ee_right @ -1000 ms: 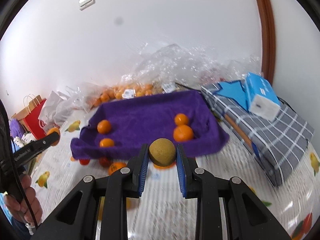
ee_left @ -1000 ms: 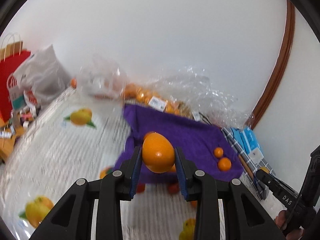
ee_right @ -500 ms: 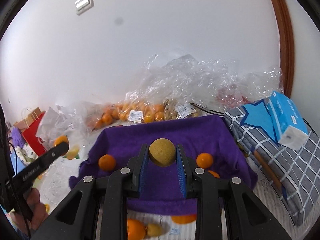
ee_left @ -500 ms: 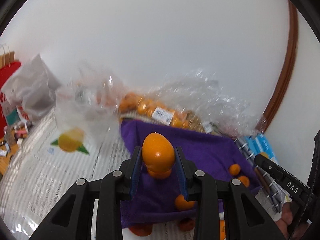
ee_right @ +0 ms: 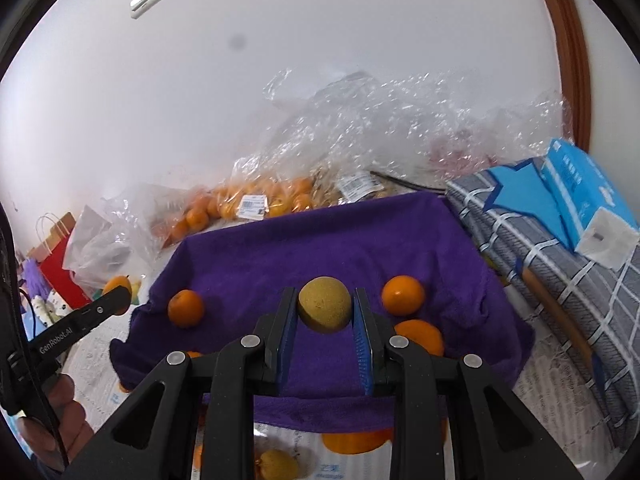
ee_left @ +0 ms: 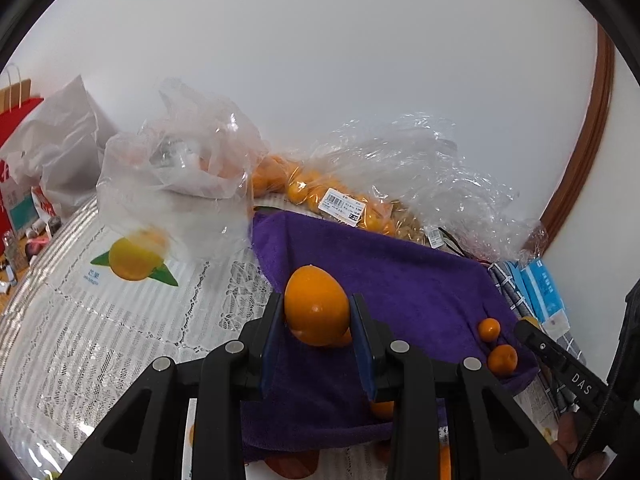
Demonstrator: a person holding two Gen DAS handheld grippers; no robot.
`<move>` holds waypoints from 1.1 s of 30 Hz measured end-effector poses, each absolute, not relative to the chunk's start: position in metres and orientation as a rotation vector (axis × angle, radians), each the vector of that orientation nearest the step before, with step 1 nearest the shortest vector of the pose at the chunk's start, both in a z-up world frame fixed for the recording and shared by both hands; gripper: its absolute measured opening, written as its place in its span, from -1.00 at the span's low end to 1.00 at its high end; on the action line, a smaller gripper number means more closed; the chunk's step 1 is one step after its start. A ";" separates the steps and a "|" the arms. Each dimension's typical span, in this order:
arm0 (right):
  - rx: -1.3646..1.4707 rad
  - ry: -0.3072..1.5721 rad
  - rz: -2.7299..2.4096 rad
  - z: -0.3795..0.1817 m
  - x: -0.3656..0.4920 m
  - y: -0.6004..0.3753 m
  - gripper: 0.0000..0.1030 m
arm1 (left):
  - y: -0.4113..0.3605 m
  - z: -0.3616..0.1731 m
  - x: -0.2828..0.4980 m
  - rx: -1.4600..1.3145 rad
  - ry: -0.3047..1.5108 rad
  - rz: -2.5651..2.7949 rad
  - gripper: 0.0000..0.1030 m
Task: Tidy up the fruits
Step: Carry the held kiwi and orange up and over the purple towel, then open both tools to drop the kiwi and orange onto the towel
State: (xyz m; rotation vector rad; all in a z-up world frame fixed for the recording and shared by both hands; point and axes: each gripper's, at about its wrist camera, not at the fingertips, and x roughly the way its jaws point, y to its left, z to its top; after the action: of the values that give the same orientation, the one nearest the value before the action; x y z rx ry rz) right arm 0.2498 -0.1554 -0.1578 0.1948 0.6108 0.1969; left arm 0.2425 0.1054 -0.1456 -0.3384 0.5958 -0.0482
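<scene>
My left gripper (ee_left: 317, 312) is shut on a large orange (ee_left: 316, 304) and holds it above the near left part of the purple towel (ee_left: 400, 280). My right gripper (ee_right: 325, 312) is shut on a dull yellow-brown round fruit (ee_right: 324, 304) above the middle of the same towel (ee_right: 320, 248). Small oranges lie on the towel: one at the left (ee_right: 185, 308), two at the right (ee_right: 403, 295) (ee_right: 420, 336). In the left wrist view two show at the towel's right edge (ee_left: 489, 329) (ee_left: 502, 359).
Clear plastic bags of oranges (ee_right: 248, 204) lie against the wall behind the towel. A checked cloth with a blue tissue pack (ee_right: 584, 200) is on the right. A clear bag (ee_left: 176, 184) and a red paper bag (ee_left: 16, 120) stand left. Loose fruit (ee_right: 280, 464) lies on the printed tablecloth near me.
Both grippers have moved forward over the purple towel, each still holding its fruit. The towel now fills more of both views.
</scene>
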 end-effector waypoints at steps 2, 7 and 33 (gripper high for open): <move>0.199 0.617 0.198 -0.160 0.252 -0.157 -0.48 | 0.108 -0.146 0.243 -0.352 0.596 -0.049 -0.40; 0.196 0.638 0.225 -0.167 0.256 -0.153 -0.48 | 0.115 -0.149 0.244 -0.406 0.613 -0.098 -0.40; 0.071 0.757 0.222 -0.192 0.267 -0.126 -0.48 | 0.084 -0.162 0.254 -0.317 0.707 -0.172 -0.40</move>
State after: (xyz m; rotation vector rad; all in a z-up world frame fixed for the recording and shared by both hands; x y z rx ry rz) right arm 0.2672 -0.1261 -0.1921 0.0706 0.7565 0.2221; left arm 0.2545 0.0842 -0.1616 -0.3174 0.7069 -0.1719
